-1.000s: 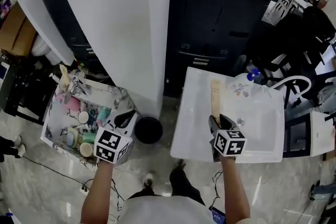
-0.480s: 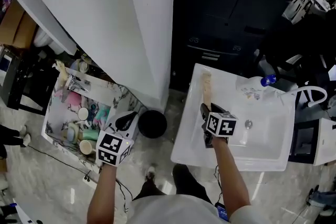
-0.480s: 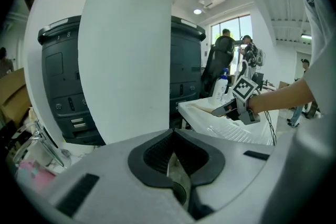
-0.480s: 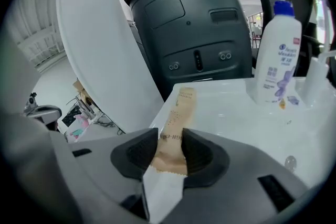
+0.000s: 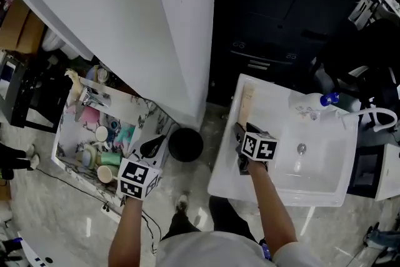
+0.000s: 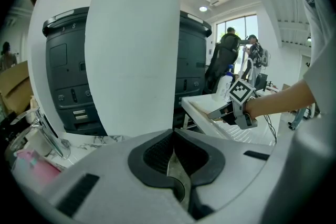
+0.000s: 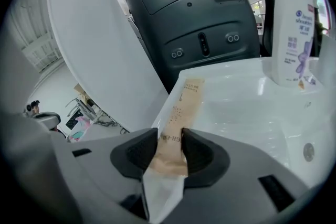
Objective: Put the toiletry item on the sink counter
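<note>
Could slide off the sink counter [image 5: 220, 177] rim: toothbrush packet [image 7: 186, 99] pinched in right gripper [image 7: 170, 149] (jaws just loosening); left gripper [image 6: 174, 152] closed, empty.

The sink worktop [image 5: 220, 179] has a narrow left rim, and the toothbrush pack [image 5: 245, 103] covers its far part; the near part is bare. The basin [image 5: 312, 162] is open from above. A pump bottle [image 5: 310, 104] stands at the back rim, and a curved tap [image 5: 375, 117] arches at the right. A white pillar [image 5: 169, 28] blocks the left. What looks like a black bin [image 5: 185, 144] fills the floor gap. The tray [image 5: 59, 141] beyond is crowded.
</note>
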Available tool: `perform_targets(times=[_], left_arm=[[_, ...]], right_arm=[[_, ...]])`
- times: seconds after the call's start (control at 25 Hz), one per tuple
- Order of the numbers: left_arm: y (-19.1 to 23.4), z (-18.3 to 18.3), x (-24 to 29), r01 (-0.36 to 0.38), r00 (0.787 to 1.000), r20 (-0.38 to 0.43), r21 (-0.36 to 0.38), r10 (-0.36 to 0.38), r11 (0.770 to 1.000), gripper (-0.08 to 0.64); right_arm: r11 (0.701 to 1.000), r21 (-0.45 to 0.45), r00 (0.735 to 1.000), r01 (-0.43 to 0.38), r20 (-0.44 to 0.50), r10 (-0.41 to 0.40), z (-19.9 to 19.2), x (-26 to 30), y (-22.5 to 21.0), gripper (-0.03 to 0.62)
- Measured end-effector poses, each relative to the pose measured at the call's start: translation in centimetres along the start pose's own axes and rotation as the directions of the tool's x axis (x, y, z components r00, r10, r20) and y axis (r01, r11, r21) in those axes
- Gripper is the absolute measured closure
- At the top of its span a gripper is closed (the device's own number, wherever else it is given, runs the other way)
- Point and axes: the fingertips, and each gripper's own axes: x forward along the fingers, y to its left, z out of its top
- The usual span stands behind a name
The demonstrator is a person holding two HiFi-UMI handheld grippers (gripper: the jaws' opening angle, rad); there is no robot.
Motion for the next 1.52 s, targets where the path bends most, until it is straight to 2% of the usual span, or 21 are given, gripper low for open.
perform_targets(times=[0.2, 0.48, 0.88, 1.32, 1.52], left_arm=[[0.3, -0.4, 0.1, -0.001, 1.0, -0.005, -0.012, 0.001, 1.0, 0.549], [0.2, -1.0, -0.3, 0.007, 1.0, -0.009, -0.017, -0.007, 1.0, 0.549], [0.2, -1.1, -1.7, 0.015, 1.0, 0.001, -0.008, -0.015, 1.0, 0.549], [1.1, -0.4, -4.0, 0.006, 1.0, 0.028, 0.016, -0.006, 1.0, 0.549], [1.0, 1.3, -5.3, 0.023, 0.997, 0.075, 0.051, -0.027, 0.998, 0.549]], right_arm=[[1.0, 0.005, 1.0, 0.002, 0.004, -0.002, 0.0, 0.1, 0.1, 0.441], [0.997, -0.007, 0.997, -0.076, 0.009, 0.076, 0.2, -0.1, 1.9, 0.426], [0.997, -0.013, 0.997, -0.07, 0.022, 0.07, 0.1, -1.0, 2.3, 0.403], [0.999, -0.038, 0.997, 0.022, 0.073, -0.019, 0.4, -3.7, 1.8, 0.4], [0.991, -0.112, 0.991, 0.079, 0.115, -0.066, 1.0, -7.3, 1.9, 0.4]])
